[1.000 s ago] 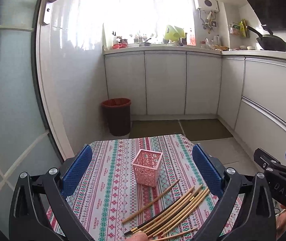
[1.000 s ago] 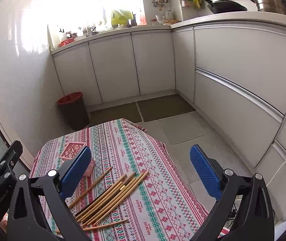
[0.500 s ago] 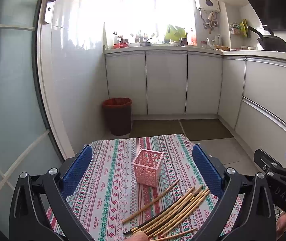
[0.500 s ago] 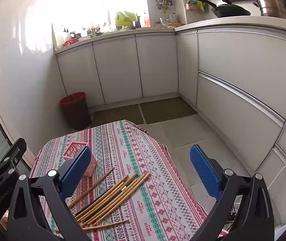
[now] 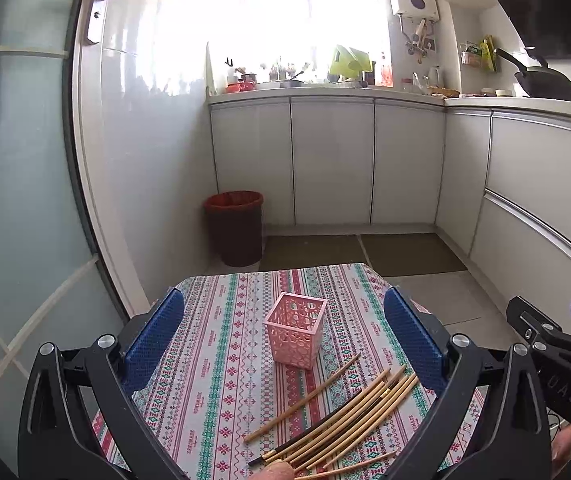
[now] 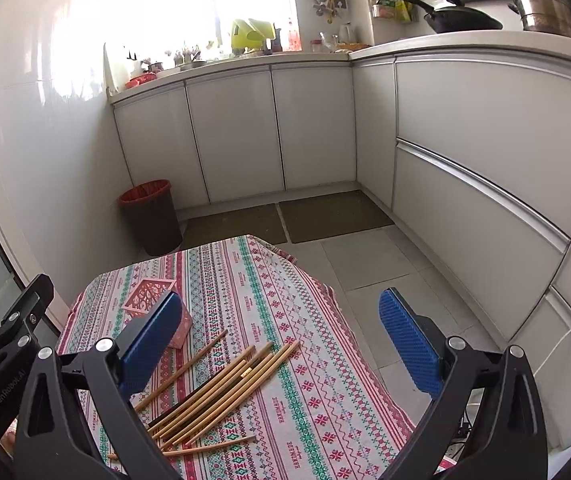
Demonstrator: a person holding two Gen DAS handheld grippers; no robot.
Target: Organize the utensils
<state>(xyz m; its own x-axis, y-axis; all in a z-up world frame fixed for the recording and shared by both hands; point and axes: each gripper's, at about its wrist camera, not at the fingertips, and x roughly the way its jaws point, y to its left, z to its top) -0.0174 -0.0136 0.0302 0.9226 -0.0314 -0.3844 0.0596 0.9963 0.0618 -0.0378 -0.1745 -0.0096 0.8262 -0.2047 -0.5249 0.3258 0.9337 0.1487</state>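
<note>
A pink lattice holder (image 5: 295, 335) stands upright and empty on the patterned tablecloth (image 5: 213, 360). Several wooden chopsticks (image 5: 345, 412) lie loose in a slanted bunch in front of it, with one dark chopstick among them. My left gripper (image 5: 285, 344) is open and empty, held above the table and framing the holder. My right gripper (image 6: 281, 344) is open and empty, above the chopsticks (image 6: 221, 384), with the holder (image 6: 149, 296) partly hidden behind its left finger (image 6: 149, 348). Each gripper shows at the edge of the other's view.
The small table stands in a narrow kitchen. A dark bin with a red liner (image 5: 234, 226) stands on the floor beyond it. White cabinets (image 5: 333, 160) run along the back and right. A glass door (image 5: 13, 200) is at the left.
The right gripper's view has lifted and turned slightly left, so the cabinets sit more central. The left gripper has barely moved. Nothing on the table has moved.
</note>
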